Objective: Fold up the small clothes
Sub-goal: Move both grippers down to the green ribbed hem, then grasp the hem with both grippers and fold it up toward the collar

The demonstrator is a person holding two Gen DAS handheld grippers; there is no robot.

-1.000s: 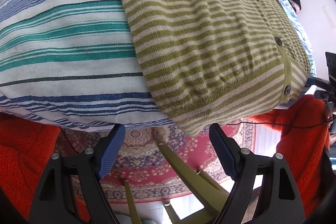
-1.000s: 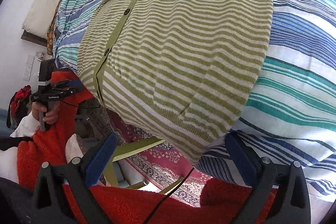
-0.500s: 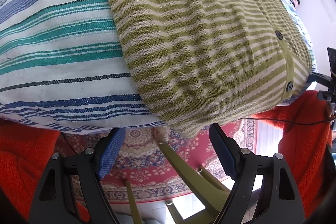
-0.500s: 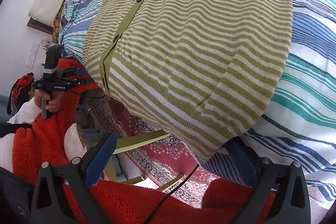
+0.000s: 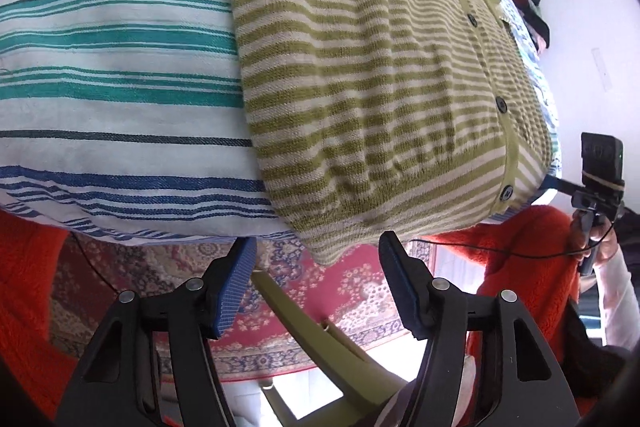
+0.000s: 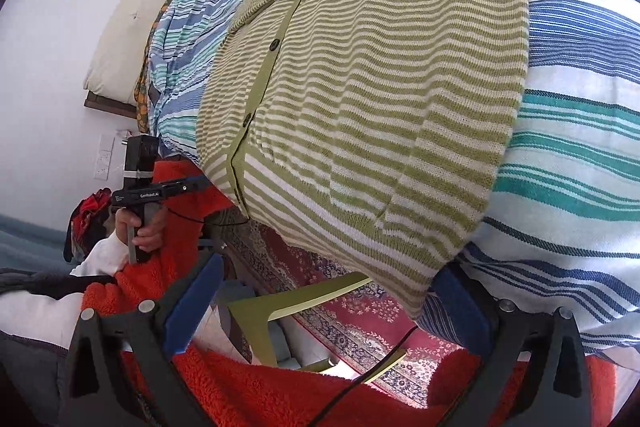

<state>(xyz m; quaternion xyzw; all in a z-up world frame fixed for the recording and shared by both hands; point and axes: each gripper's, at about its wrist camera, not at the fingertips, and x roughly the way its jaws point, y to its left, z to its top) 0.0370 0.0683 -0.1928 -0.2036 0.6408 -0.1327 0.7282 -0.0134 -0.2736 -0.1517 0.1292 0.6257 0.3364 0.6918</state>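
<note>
Green striped cardigan (image 5: 360, 87) flat on the striped bed (image 5: 112, 87), hem over the edge. Left tool (image 5: 316, 259) closing around a hem corner, not pinching. Right tool (image 6: 332, 291) wide open, holding nothing.

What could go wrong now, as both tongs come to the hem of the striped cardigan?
1. The left tongs are closing with only the hem corner of the cardigan between them, so the knit may slip out.
2. The right tongs could pinch the striped sheet along with the hem, since one pad sits at the sheet's edge.
</note>
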